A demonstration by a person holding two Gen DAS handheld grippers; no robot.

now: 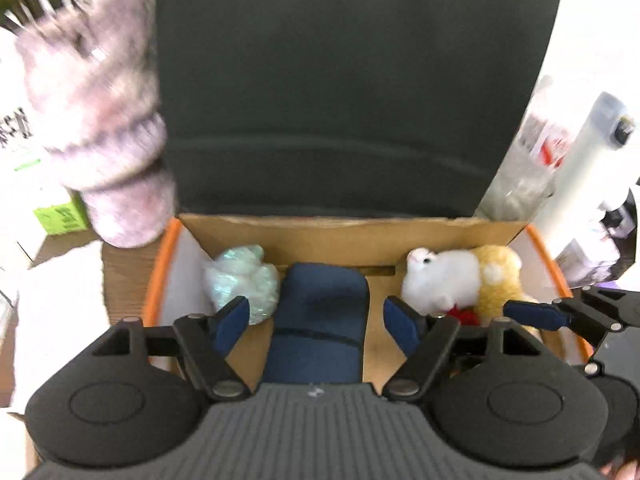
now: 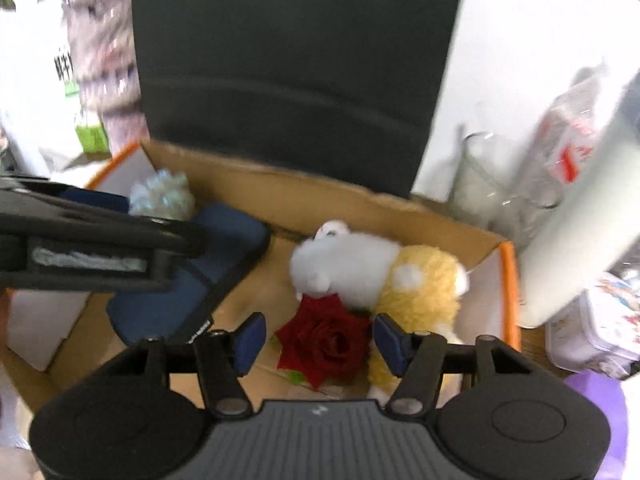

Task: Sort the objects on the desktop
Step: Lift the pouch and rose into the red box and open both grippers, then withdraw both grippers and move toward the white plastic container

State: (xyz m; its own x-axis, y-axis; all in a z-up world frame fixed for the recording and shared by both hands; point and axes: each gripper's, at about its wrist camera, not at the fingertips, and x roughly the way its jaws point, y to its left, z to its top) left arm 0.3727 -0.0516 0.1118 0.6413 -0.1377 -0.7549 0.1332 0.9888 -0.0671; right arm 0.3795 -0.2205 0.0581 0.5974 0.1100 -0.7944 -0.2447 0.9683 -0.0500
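Observation:
An open cardboard box with an orange rim holds a blue case, a crumpled pale iridescent bundle, a white and yellow plush toy and a red rose. My left gripper is open above the blue case, touching nothing. My right gripper is open over the rose, with the plush just beyond. The blue case and bundle show at left in the right wrist view. The right gripper's finger shows at the left view's right edge.
A dark chair back rises behind the box. A fuzzy mauve object stands to the left near a green carton. A white cylinder, clear glassware and a printed tin stand to the right.

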